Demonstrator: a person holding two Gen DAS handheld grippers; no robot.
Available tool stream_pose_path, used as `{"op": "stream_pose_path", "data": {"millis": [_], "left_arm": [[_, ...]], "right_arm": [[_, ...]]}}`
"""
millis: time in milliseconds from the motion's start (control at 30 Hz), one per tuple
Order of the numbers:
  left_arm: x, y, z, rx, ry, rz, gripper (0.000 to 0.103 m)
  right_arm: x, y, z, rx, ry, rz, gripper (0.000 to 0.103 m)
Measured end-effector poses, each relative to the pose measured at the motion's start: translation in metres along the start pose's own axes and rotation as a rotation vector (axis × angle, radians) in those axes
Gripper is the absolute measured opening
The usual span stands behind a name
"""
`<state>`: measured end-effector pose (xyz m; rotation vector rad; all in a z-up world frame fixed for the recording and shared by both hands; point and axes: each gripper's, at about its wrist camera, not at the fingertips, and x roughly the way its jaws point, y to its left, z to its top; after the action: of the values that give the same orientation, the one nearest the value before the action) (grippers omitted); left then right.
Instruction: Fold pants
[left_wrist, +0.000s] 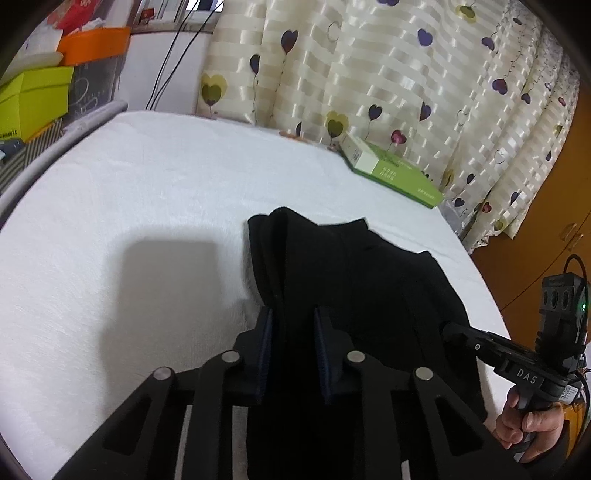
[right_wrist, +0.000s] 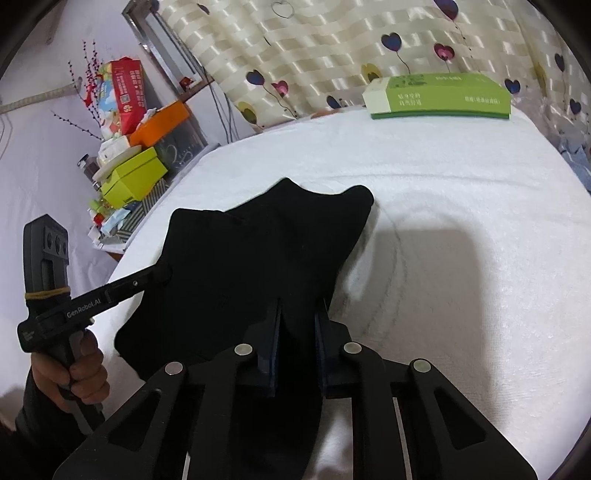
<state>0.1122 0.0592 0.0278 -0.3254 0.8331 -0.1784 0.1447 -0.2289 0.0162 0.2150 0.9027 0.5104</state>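
Black pants (left_wrist: 351, 266) lie folded into a short bundle on the white cover (left_wrist: 147, 203). My left gripper (left_wrist: 293, 321) is shut on the near edge of the pants, with black cloth filling the narrow gap between its pads. In the right wrist view the same pants (right_wrist: 258, 251) run from the middle of the cover (right_wrist: 461, 221) into my right gripper (right_wrist: 299, 314), which is shut on the near edge too. Each view shows the other gripper at the pants' side edge: right gripper (left_wrist: 454, 330), left gripper (right_wrist: 162, 273). The cloth under the jaws is hidden.
A green and white box (left_wrist: 395, 170) (right_wrist: 439, 98) lies at the far edge by the heart-patterned curtain (left_wrist: 406, 74). Stacked boxes (right_wrist: 133, 177) (left_wrist: 33, 96) stand beside the left side. A hand (left_wrist: 524, 424) (right_wrist: 74, 369) holds each gripper's handle.
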Motion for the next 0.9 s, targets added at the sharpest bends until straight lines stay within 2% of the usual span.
{"op": "stream_pose_path", "data": {"millis": [133,500,700,900], "left_arm": [[-0.011,-0.006,0.006,0.016,-0.019,-0.008,0.016],[-0.039,0.002,0.025,0.017,-0.078,-0.013,0.014],[-0.06,0.028,0.05,0.015,-0.13,0.04,0.014],[-0.067,0.064,0.077,0.02,-0.152,0.126,0.014]], "right_arm": [[-0.01,0.009,0.006,-0.009,-0.024,0.021,0.015],[-0.023,0.048,0.025,-0.076,-0.063,0.062,0.015],[-0.007,0.078,0.047,-0.109,-0.082,0.117,0.015],[0.033,0.111,0.068,-0.142,-0.061,0.184,0.015]]}}
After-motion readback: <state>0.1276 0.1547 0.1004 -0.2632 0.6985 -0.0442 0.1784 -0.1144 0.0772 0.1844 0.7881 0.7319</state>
